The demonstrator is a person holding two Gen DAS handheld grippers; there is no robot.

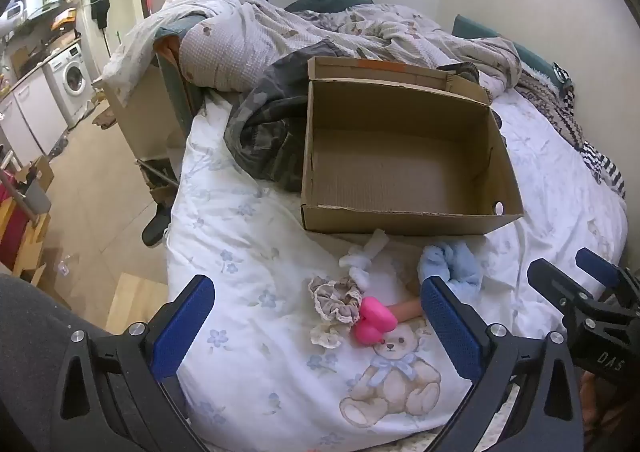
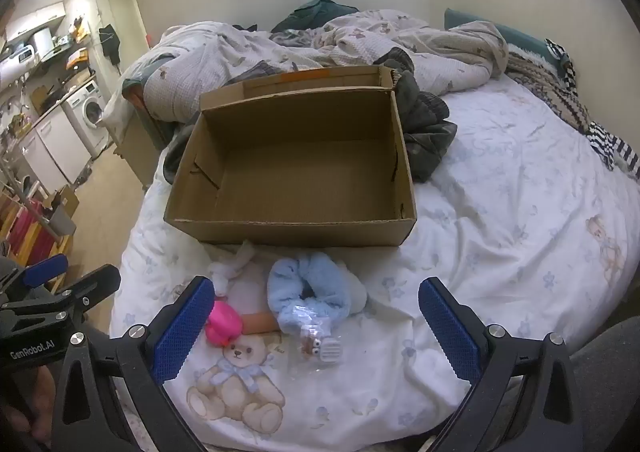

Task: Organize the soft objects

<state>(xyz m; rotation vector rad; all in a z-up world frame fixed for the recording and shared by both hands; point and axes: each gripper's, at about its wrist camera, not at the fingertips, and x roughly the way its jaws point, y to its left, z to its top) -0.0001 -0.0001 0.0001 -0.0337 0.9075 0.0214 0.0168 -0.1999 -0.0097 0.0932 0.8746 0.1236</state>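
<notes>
While tilted down over bed (image 1: 248, 220), left hand-held gripper (image 1: 318, 316), right hand-held gripper (image 2: 316, 318) gape wide, empty.

Left gripper (image 1: 318, 328), right gripper (image 2: 316, 326) side by side, tilted downward, jaws wide, empty

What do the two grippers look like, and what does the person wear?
Each gripper, left and right, has a black frame with silver screws and two fingers with blue textured pads. One body reads "GenRobot.AI". A grey sleeve shows at the edge.
</notes>
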